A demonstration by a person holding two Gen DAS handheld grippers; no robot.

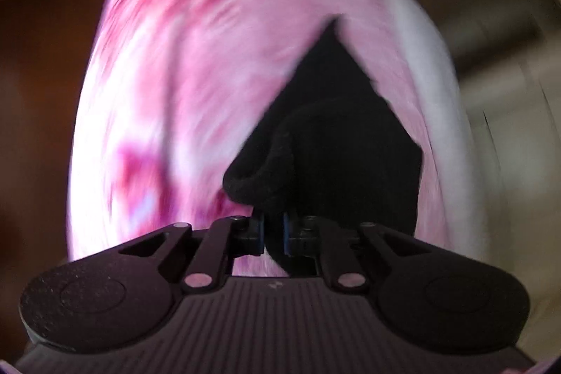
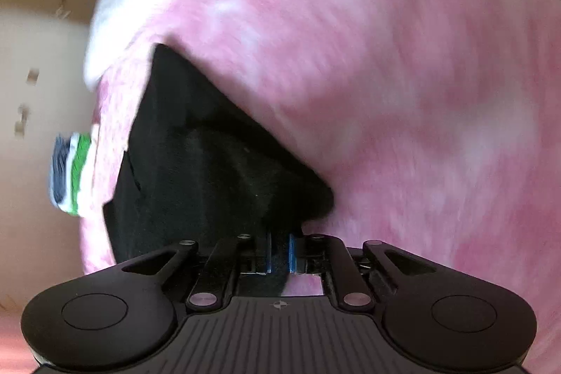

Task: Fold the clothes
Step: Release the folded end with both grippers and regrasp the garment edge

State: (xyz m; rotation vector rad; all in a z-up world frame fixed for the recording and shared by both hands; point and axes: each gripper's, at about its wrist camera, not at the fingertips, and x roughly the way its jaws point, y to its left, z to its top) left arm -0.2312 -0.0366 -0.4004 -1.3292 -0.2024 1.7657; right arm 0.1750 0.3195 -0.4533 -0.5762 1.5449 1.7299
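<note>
Between our fingertips | left gripper (image 1: 273,233) pinches black garment (image 1: 336,156) | right gripper (image 2: 279,251) pinches the same cloth (image 2: 210,163) | garment stretches ahead of both, over a blurred pink floral spread (image 1: 182,76) | neither hand looks nearer; long axis unclear.

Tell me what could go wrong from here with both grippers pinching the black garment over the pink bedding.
1. The left gripper holds only a rolled edge of the black garment; it may slip out.
2. The right gripper sits close to the pink bedding and might snag it.
3. Both views are motion-blurred, so alignment is hard to judge.
</note>
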